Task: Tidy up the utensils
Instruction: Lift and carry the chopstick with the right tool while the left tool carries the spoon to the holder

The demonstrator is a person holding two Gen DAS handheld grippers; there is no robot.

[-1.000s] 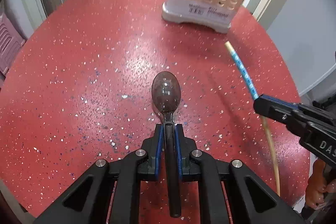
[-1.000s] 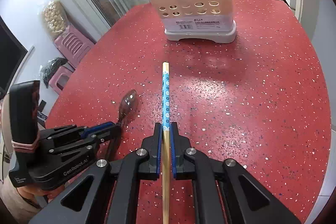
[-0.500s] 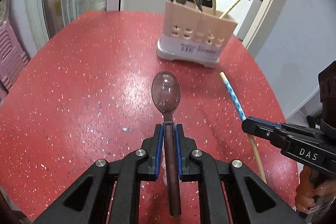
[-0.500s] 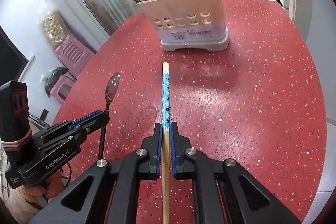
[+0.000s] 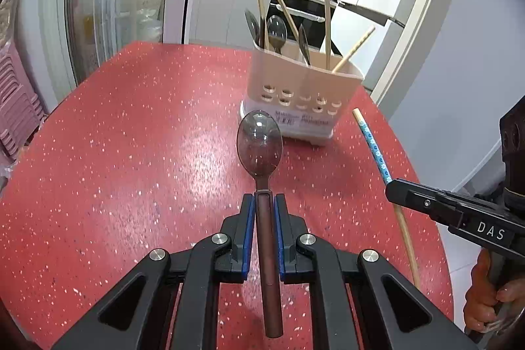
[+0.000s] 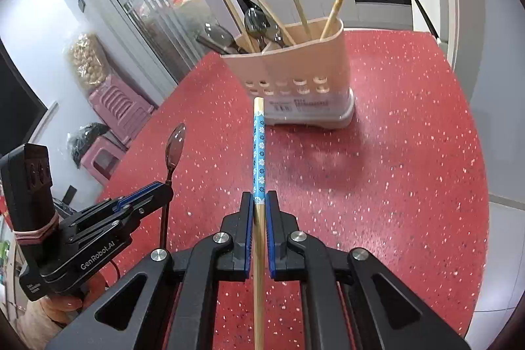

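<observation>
L wrist cam: we look fwd along the left gripper (image 5: 263, 202), angled down over the bench (image 5: 131, 153). R wrist cam: same along the right gripper (image 6: 259, 202). Both face the utensil holder (image 5: 302, 94), near; each catches the other gripper at its edge.

Utensil holder (image 5: 303, 100) stands on the table (image 5: 137, 159), toward its far edge; spoons (image 5: 276, 30) and chopsticks (image 5: 327, 25) stand inside it. Spoon (image 5: 260, 141), in the left gripper (image 5: 263, 212), is before the holder; chopstick (image 6: 259, 146), in the right gripper (image 6: 259, 209), is to its right.
</observation>
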